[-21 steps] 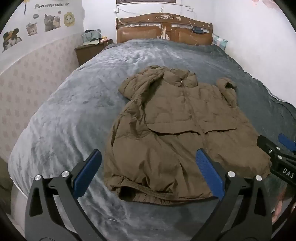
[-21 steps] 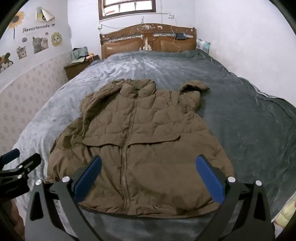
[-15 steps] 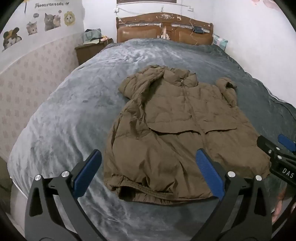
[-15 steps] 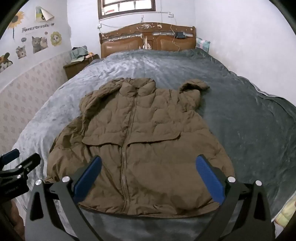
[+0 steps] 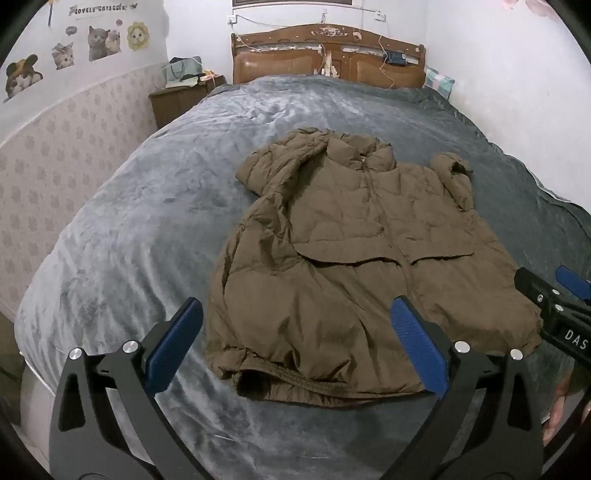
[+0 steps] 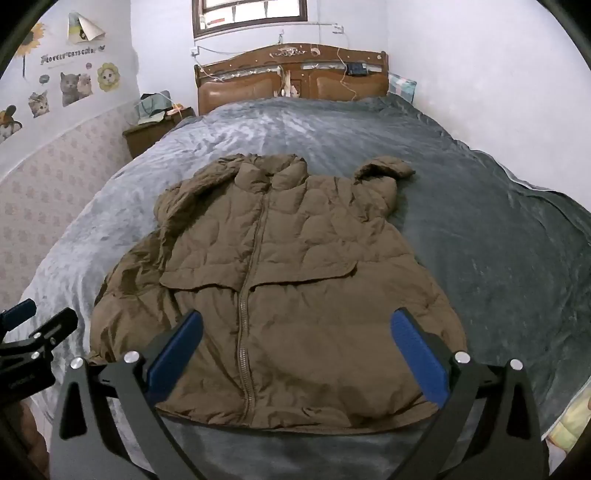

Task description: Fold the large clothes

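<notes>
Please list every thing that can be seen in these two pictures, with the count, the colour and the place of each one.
jacket: one, olive brown, zipped, flat on the bed.
blanket: one, grey, covers the bed.
headboard: one, brown wood, far end of the bed.
nightstand: one, brown, left of the headboard, with items on top.
cat stickers: several, on the left wall.
window: one, above the headboard.
left gripper: black, blue fingers, open above the jacket's hem.
right gripper: the same, open.
</notes>
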`<state>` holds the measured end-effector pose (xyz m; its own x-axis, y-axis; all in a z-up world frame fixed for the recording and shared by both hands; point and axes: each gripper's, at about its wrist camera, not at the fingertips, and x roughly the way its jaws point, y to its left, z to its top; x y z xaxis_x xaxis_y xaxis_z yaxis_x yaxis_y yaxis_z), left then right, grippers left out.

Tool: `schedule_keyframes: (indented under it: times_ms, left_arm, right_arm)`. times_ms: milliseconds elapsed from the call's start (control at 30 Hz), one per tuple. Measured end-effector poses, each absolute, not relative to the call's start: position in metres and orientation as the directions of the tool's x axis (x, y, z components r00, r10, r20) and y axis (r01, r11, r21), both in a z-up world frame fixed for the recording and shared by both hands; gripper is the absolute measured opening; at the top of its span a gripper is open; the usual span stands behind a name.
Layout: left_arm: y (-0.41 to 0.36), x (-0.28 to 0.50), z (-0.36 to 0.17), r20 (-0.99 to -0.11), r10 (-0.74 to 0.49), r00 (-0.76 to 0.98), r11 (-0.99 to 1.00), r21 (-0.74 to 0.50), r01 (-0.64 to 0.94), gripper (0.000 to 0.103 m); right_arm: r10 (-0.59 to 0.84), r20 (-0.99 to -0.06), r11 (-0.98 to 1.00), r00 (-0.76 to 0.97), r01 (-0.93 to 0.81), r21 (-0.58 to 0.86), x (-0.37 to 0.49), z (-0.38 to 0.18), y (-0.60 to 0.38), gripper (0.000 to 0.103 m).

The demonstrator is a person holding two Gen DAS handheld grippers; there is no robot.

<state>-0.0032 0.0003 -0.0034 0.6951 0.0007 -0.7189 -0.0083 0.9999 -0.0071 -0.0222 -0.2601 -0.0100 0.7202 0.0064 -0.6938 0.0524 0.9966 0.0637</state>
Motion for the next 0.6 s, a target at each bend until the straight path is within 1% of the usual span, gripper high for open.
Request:
schedule_keyframes:
  times_ms: [600]
  left_arm:
    - [0.0031,-0.0011,-0.0047,-0.724,0.004,0.689,1.0,-0.006,-0.012,0.1]
  right_arm:
    - [0.005,-0.696,0.996,0.718,0.057,0.066,-0.0216,-0.0101,-0.2631,0.102]
